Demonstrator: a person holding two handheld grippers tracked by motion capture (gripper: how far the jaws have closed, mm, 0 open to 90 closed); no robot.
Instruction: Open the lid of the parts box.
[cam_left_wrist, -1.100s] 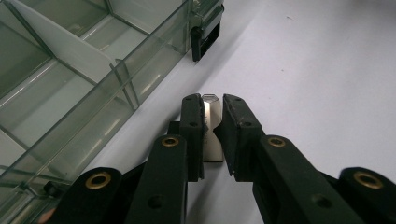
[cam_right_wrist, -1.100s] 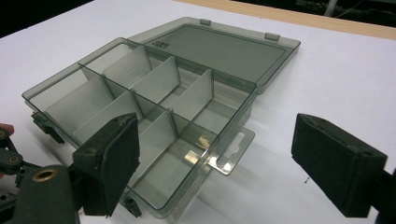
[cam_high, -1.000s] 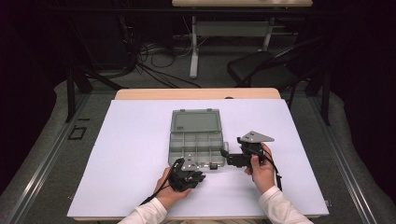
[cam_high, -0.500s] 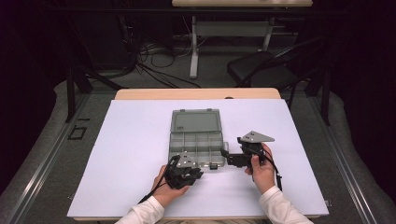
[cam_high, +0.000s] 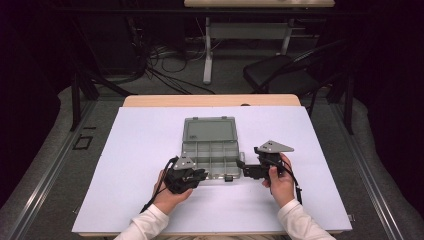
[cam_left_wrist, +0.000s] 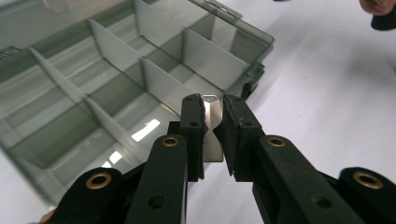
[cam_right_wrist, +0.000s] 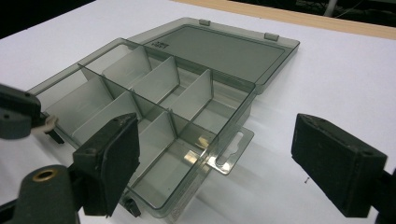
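The left tongs (cam_left_wrist: 212, 122), clamped on a small pale divider plate (cam_left_wrist: 211, 128), hold it just above the near edge of the open, smoky-clear compartment box (cam_high: 210, 155) mid-bench, so the step looks like refitting a divider, next needing alignment with a slot, while the right tongs (cam_right_wrist: 224, 163) stand apart beside the box's right end.

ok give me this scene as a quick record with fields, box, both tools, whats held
box: clear grey divider box, lid open flat on white table
compartments: look empty
left tool: shut on a small metal plate, at the box's near corner
right tool: open, holds nothing, jaws either side of the box's hang tab
hands: one on each tool, near table edge
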